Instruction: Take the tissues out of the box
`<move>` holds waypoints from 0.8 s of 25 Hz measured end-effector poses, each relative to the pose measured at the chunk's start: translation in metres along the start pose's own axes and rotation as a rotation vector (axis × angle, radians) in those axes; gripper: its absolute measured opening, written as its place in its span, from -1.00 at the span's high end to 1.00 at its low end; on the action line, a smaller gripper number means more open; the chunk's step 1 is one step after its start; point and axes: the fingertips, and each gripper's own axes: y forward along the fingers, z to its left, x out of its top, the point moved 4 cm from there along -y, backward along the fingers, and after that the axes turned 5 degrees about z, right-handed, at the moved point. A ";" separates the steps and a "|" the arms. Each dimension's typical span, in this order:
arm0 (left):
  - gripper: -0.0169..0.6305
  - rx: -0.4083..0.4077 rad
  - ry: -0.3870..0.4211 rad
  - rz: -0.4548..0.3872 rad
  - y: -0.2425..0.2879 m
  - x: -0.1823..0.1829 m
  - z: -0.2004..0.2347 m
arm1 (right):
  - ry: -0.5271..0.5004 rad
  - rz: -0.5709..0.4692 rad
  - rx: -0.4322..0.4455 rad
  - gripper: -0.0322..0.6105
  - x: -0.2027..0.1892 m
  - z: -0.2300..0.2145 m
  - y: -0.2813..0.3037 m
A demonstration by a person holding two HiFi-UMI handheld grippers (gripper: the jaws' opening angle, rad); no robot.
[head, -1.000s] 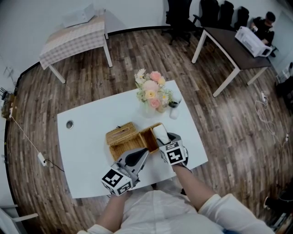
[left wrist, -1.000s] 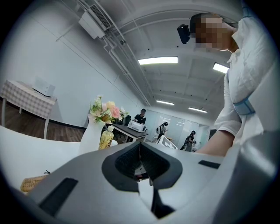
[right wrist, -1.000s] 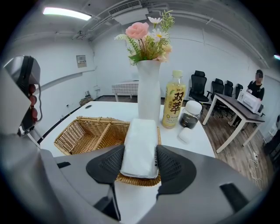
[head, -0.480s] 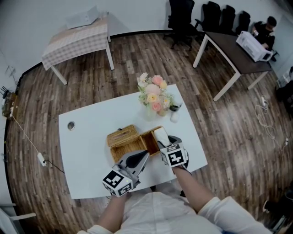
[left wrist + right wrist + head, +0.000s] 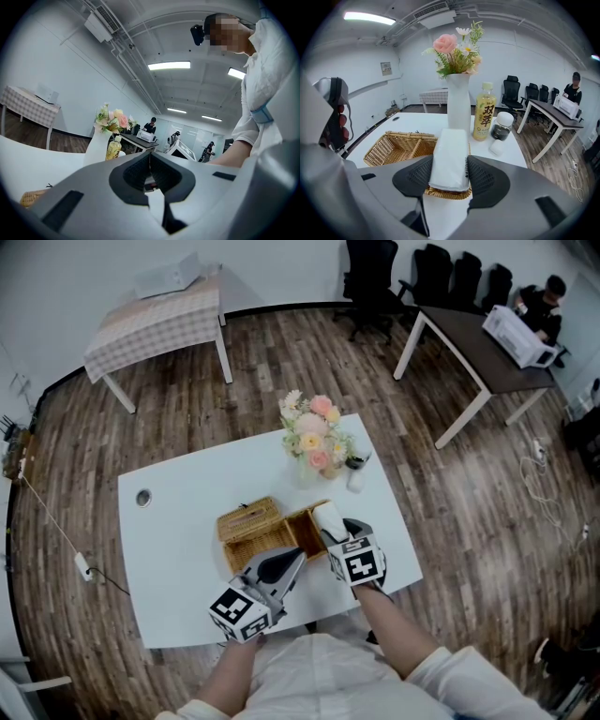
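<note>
A white tissue pack (image 5: 451,150) sits between the pads of my right gripper (image 5: 451,165), which is shut on its two long sides. The pack hangs just above the right part of the opened wicker box (image 5: 396,149). In the head view the tissue pack (image 5: 328,515) shows at the right end of the wicker box (image 5: 255,532), with my right gripper (image 5: 335,529) behind it near the table's front edge. My left gripper (image 5: 298,557) points at the box's front side from the lower left. Its jaws are shut with nothing in them, as the left gripper (image 5: 150,157) view shows.
A white vase of flowers (image 5: 459,101), a yellow drink bottle (image 5: 485,112), a dark jar (image 5: 503,125) and a small white object (image 5: 497,147) stand just beyond the box. The white table (image 5: 183,507) ends close behind both grippers. A person sits at a dark table (image 5: 473,338) far right.
</note>
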 end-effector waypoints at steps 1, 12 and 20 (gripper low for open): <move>0.94 -0.001 0.000 0.002 0.001 0.001 0.000 | 0.001 -0.002 0.001 0.14 0.001 0.000 -0.001; 0.94 -0.008 0.001 0.001 0.006 0.002 -0.001 | 0.002 -0.010 0.008 0.14 0.005 0.000 -0.009; 0.94 -0.013 0.001 -0.003 0.011 0.003 -0.002 | -0.002 -0.031 0.014 0.14 0.009 0.001 -0.017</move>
